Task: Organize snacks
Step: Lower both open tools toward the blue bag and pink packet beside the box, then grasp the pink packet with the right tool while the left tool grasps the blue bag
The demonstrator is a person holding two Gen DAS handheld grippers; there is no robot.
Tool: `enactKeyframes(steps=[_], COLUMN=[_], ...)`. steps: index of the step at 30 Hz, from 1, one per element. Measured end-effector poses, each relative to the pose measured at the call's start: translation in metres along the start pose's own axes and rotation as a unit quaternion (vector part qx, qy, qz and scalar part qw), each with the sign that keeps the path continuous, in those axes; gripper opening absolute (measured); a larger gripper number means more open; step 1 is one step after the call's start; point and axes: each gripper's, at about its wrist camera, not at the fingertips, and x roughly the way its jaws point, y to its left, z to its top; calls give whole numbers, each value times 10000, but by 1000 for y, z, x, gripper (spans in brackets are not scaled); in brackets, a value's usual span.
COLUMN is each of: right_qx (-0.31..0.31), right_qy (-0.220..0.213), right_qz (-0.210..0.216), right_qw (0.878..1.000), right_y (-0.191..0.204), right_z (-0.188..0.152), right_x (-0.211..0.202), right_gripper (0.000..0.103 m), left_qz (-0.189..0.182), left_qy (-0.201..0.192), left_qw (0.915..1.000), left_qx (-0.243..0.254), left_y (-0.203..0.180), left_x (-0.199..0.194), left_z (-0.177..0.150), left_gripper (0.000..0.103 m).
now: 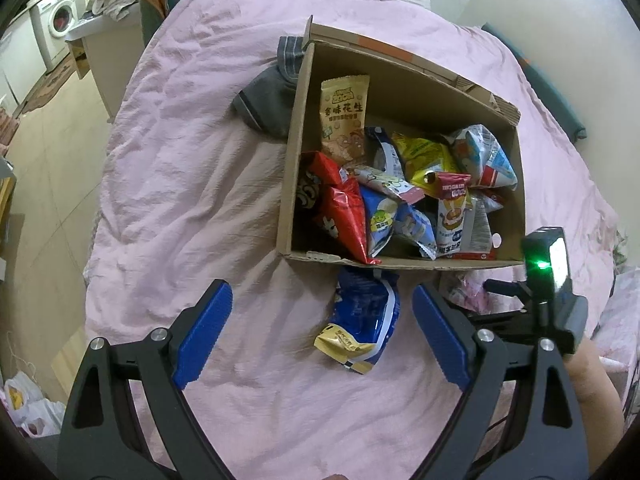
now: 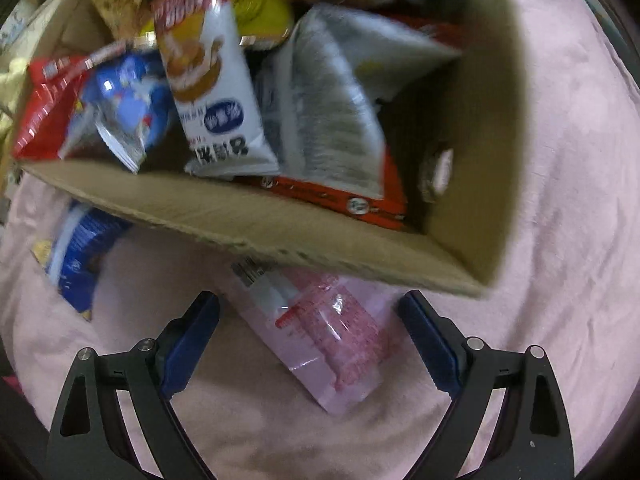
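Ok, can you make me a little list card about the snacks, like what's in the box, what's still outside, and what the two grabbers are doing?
container: open brown cardboard box on the pink bedsheet
inside box: many mixed snack bags, including a tan peanut packet
outside box: blue and yellow snack bag; clear pink-printed packet
left gripper: open, empty, blue bag lying ahead between its fingers
right gripper: open, empty, over the pink packet
job left: two packets not yet boxed

Left gripper (image 1: 322,308), right gripper (image 2: 308,320) agape.
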Motion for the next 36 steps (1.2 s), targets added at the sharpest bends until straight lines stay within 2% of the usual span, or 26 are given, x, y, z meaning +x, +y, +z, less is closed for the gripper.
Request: enactKeyframes(steps=[4,10,13,15,18,21,26,28,30,31,34,35,36], right_qx=[-234,-896,-1025,-883,-163,521,549,739,750,734,805,847,853], right_qy=[56,168,148,90,-45,-84,-161,-170,-220,-236,-300,-328,-344], right_qz=[160,993,1037,898,1155,1380,914,824,689,625,794,928,978], right_qw=[9996,9909,9892,9920,9932,9890,9942,9937,9946,9951,9931,9915,9909], right_y=[10,48,63,63,52,37,50,52,55,54,37,35,34], right_z=[-4,-22,-27,-26,-19,-9,-1,-4,-7,-10,-22,-23,-21], right_x=[5,-3,-3,-1,-3,2,10,16,17,16,10,6,-1], right_gripper=[90,78,77,77,77,78,79,74,63,61,50,37,35], left_qz=[84,58,76,96,155,188,216,264,284,284,286,292,290], left_qy=[-54,-52,-50,-46,-48,-45,-7,-23,-22,-11,44,58,67], left_qw=[9999,10000,10000,9999,9999,9998,9998,9996,9996,9996,9996,9996,9995], left_qx=[32,-38,-10,3,25,-20,-20,25,44,36,21,32,39], left_y=[3,3,0,-1,-2,-1,-3,-4,-3,-3,-1,-2,-2], left_x=[-1,-1,1,2,5,8,14,14,15,15,18,18,19], left_z=[0,1,1,1,1,1,3,2,2,1,0,-1,-1], left_gripper=[90,90,90,90,90,90,90,90,90,90,90,90,90])
